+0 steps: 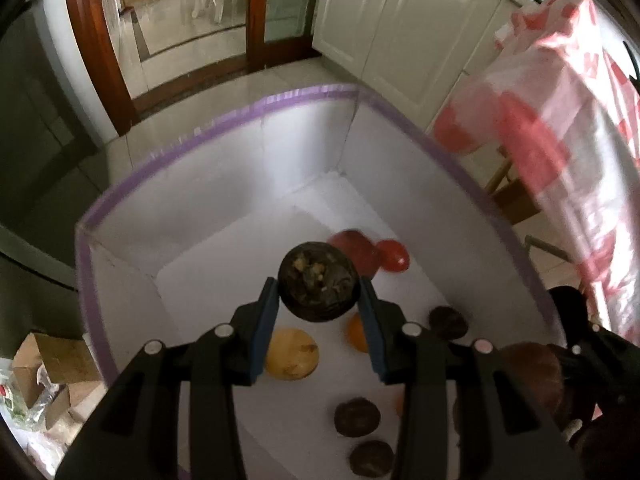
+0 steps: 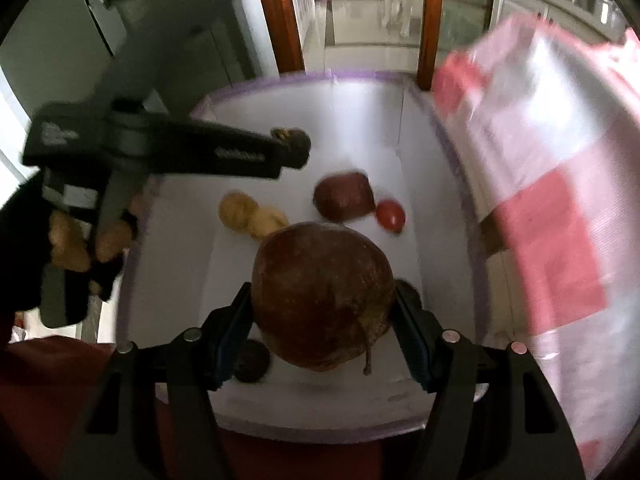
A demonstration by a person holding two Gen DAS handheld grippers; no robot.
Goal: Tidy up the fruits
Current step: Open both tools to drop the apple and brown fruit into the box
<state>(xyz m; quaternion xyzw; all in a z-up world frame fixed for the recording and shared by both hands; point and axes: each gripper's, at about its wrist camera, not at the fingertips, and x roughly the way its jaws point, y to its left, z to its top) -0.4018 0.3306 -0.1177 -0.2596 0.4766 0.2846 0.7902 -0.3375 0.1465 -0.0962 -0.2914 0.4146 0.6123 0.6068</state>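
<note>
Both grippers loaded, both over the white box with the purple-taped rim [image 1: 224, 118].

Your left gripper [image 1: 318, 300] is clamped on a small dark wrinkled round fruit [image 1: 318, 286], one blue-padded finger on each flank. It hangs above the box floor, roughly mid-box. Directly below and just ahead lie a red-brown apple [image 1: 354, 250] and a small red tomato [image 1: 394, 256], touching or nearly so. A tan round fruit [image 1: 292, 354] sits nearer you, to the left.

Your right gripper [image 2: 322, 316] is clamped on a large brown-red apple with a stem [image 2: 322, 296], stem pointing back toward you. It sits over the near edge of the box.

Relation that counts: from the right wrist view, the left gripper [image 2: 294, 148] holds its fruit farther in and to the left. So the left is deeper, the right nearer the rim. Bare floor lies to the far left of the box; a straight drop looks likely to land the dark fruit against the apple there.

A pink-and-white plastic bag [image 2: 552, 216] hangs close along the right wall.
</note>
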